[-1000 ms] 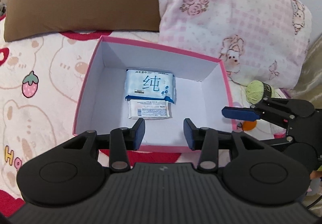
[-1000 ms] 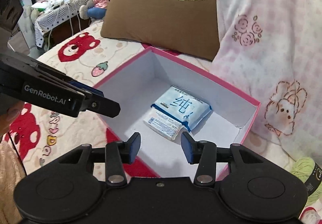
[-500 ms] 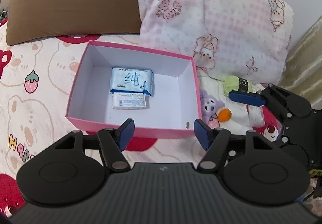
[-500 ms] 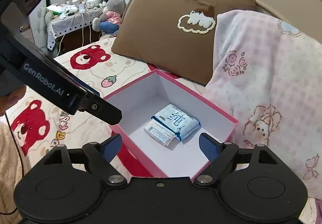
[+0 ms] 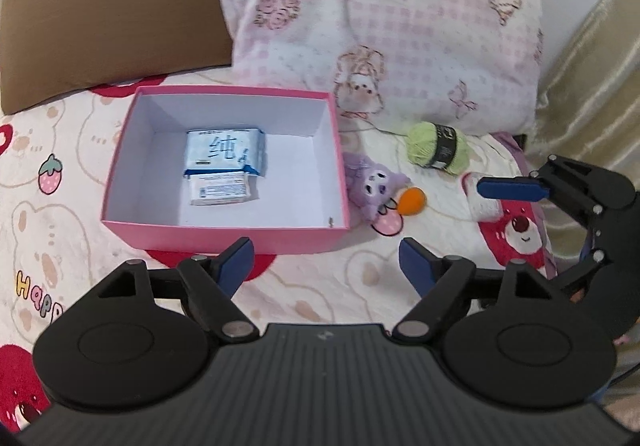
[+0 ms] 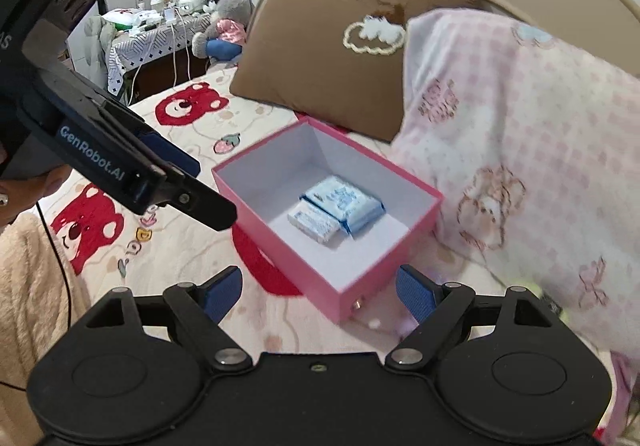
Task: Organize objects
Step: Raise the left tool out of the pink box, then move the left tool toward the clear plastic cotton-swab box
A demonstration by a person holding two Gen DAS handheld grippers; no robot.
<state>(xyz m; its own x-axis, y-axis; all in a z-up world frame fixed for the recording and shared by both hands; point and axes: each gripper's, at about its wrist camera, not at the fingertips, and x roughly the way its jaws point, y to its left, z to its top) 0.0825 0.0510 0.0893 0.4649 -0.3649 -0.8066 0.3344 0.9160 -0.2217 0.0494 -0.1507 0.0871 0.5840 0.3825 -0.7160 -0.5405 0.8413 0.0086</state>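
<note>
Pink cardboard, white inside: the open box point(image 5: 224, 234) sits on the bear-print bedspread point(image 5: 60, 205) just beyond my left gripper point(image 5: 326, 264), a little to the left of its line. The near wall of the box lies just past the left blue pad, not touching it. My left gripper's jaws are opening and nothing is between them, only bedspread. In the box, toward the far middle of the floor, lie two packets: a blue-and-white tissue pack point(image 5: 224, 151) overlapping the far edge of a smaller white pack point(image 5: 222, 189) that lies nearer to me.

Right of the box, on the bedspread, a purple plush toy point(image 5: 374, 183) lies just beside the box's right wall, with an orange ball point(image 5: 412, 201) touching it on its right. Farther off and to the right is a ball of light green yarn point(image 5: 436, 143) with a dark band, lying against the foot of the pink checked pillow point(image 5: 400, 25). A brown pillow point(image 5: 100, 13) with a white cloud stands at the far left.

My right gripper point(image 6: 318, 292) hangs with its jaws wide apart and nothing in them; the near corner of the box point(image 6: 320, 274) shows between and just beyond its pads, the rest of the box stretching away to the far side. From the left wrist view I see one blue finger of the right gripper point(image 5: 512, 189) at the right edge, above a red bear print, well apart from the box.
</note>
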